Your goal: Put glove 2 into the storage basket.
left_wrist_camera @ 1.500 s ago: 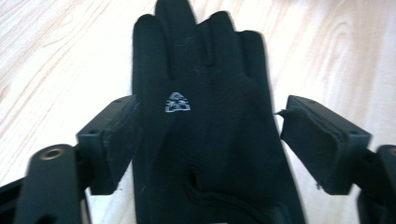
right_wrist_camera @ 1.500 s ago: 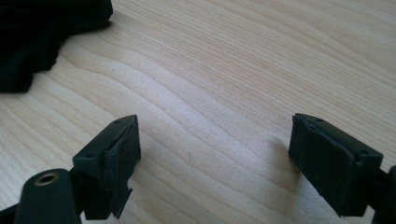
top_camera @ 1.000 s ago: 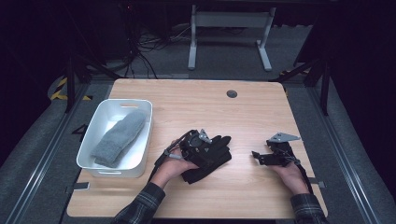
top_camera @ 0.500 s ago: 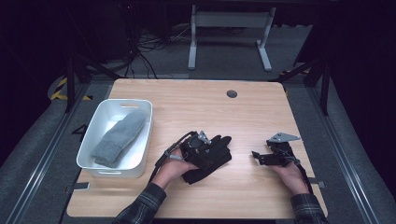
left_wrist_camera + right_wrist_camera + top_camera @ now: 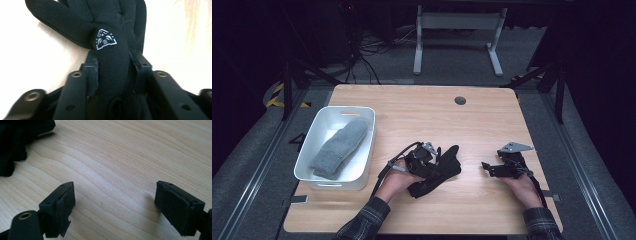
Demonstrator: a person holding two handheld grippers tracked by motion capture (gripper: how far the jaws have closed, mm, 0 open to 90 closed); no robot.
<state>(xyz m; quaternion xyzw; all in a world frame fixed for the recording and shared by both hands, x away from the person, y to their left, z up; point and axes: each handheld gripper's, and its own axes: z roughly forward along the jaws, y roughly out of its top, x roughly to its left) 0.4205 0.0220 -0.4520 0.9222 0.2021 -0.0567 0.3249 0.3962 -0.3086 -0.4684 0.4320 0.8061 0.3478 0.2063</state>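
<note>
- Left gripper (image 5: 113, 65) clamps the black glove (image 5: 110, 32) on the table (image 5: 412, 107).
- Right gripper (image 5: 115, 202) rests low over bare wood, jaws wide apart.
- Grey sock (image 5: 339, 147) lies in the white bin (image 5: 362, 112).

Matt black cloth glove (image 5: 117, 50), wood-grain table (image 5: 130, 157)

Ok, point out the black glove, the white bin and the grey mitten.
black glove (image 5: 112, 62), left gripper view, on its cuff between the jaws.
white bin (image 5: 343, 109), high view, on its far rim.
grey mitten (image 5: 339, 147), high view, on its middle, inside the bin.
</note>
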